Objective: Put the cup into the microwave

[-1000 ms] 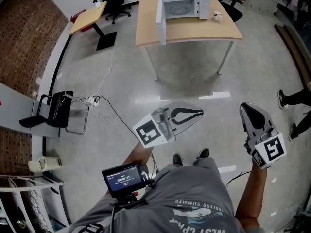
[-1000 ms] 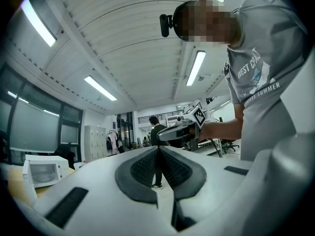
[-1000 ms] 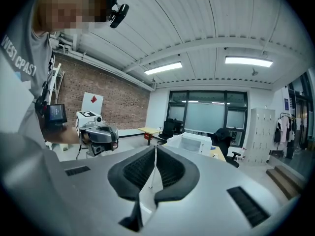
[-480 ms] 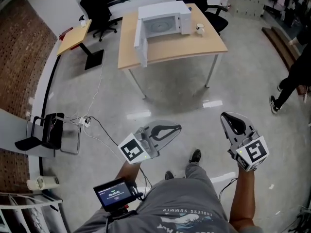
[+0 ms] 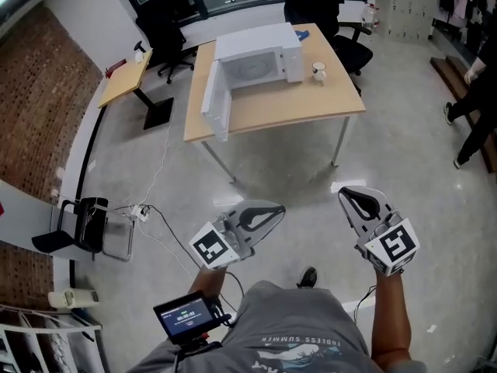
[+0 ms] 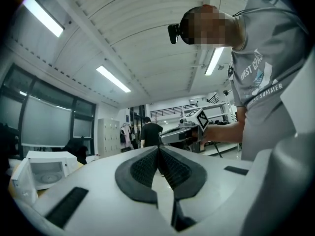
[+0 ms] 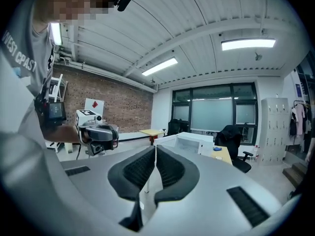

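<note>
A white cup point(image 5: 318, 71) stands on the wooden table point(image 5: 311, 107), just right of the white microwave point(image 5: 256, 59). The microwave's door point(image 5: 215, 106) hangs open at its left. Both grippers are held over the floor, well short of the table. My left gripper point(image 5: 278, 207) is shut with nothing in it, its pads meeting at the tip point(image 6: 158, 149). My right gripper point(image 5: 347, 195) is also shut and empty point(image 7: 154, 149). The microwave shows small past the jaws in the left gripper view point(image 6: 42, 168) and in the right gripper view point(image 7: 189, 142).
Black office chairs point(image 5: 317, 2) stand behind the table. A smaller desk point(image 5: 128, 76) is at the left by the brick wall. A black chair point(image 5: 87, 224) with floor cables point(image 5: 147, 208) sits at the left. A person point(image 5: 474, 92) stands at the right edge.
The table with the microwave and cup has come closer and larger in the head view as the person walked toward it. Both grippers stayed shut and travelled along.
</note>
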`<state>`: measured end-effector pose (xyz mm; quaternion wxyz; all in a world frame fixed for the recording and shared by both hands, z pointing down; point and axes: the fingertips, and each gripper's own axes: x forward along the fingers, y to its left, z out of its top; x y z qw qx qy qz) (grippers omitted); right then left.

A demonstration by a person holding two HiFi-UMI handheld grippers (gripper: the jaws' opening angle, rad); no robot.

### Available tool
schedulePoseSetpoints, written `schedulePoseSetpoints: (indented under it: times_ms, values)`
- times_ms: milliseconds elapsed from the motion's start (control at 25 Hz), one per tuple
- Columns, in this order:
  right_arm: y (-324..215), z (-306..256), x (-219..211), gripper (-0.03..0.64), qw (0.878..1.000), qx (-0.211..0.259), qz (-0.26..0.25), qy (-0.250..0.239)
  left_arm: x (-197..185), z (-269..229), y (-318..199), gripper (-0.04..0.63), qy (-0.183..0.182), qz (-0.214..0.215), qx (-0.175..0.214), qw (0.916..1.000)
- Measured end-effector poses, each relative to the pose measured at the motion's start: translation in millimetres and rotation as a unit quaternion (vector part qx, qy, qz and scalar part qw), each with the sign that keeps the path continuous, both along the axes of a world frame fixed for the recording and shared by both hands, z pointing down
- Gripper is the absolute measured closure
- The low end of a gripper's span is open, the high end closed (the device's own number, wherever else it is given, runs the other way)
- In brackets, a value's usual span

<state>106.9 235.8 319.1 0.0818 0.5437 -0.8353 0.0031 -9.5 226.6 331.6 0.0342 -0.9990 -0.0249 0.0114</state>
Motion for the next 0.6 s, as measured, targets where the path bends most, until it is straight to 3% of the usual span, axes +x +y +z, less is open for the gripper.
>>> schedulePoseSetpoints:
  times_ms: [280,600]
  values:
    - [-43.3,-11.5,51.6,0.597,1.0,-0.003,0.002,-0.018,40.7,-3.6,-44.0,0.569,-0.034,-0.017,-0.001,0.9993]
    - [-145.3,20.9,68.3,0.597,1.0,-0.014,0.002,-0.007,63.5,12.6,-144.2,0.569,-0.013,-0.002,-0.001,0.9999]
